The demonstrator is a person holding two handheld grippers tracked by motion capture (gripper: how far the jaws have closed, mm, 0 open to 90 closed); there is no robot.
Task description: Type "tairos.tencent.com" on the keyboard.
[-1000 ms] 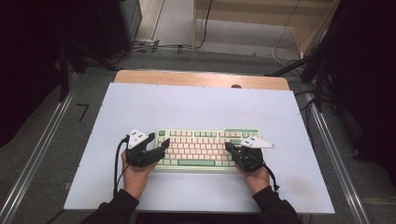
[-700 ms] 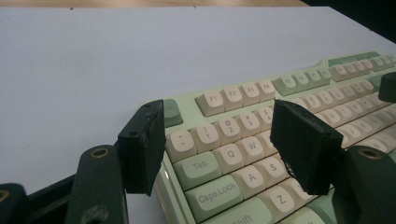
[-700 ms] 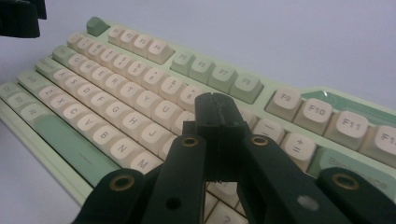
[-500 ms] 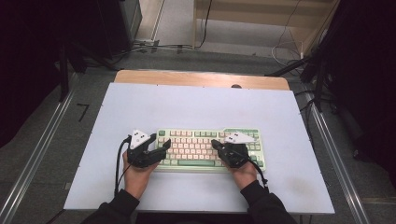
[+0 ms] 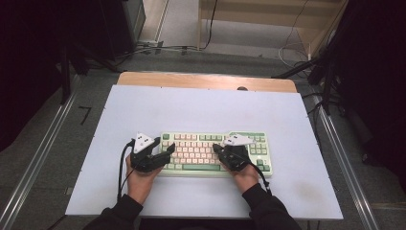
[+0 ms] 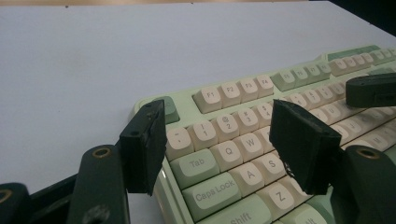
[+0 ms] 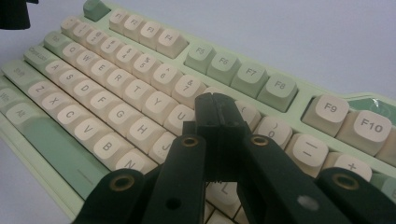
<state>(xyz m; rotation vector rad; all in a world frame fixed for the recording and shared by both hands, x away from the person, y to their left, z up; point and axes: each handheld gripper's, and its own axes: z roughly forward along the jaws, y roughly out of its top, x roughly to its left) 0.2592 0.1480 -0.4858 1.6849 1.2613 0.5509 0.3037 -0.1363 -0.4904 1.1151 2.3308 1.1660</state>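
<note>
Currently typing step: keyboard (image 5: 215,153) near the tabletop's (image 5: 201,103) front edge. Right claw (image 7: 216,109) closed, empty, tip over the I/O keys. Left claw (image 6: 219,140) open, straddling the Q/W corner. Next: a straight-down press on one key.

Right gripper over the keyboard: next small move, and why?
Probably a short dip straight down to press a key. The right gripper has its jaws shut into one blunt tip, poised over the keyboard around the I/K keys, nothing held. The left gripper is open over the Tab/Q corner. Whether the tip already touches a keycap I cannot tell, so go down gently.
</note>
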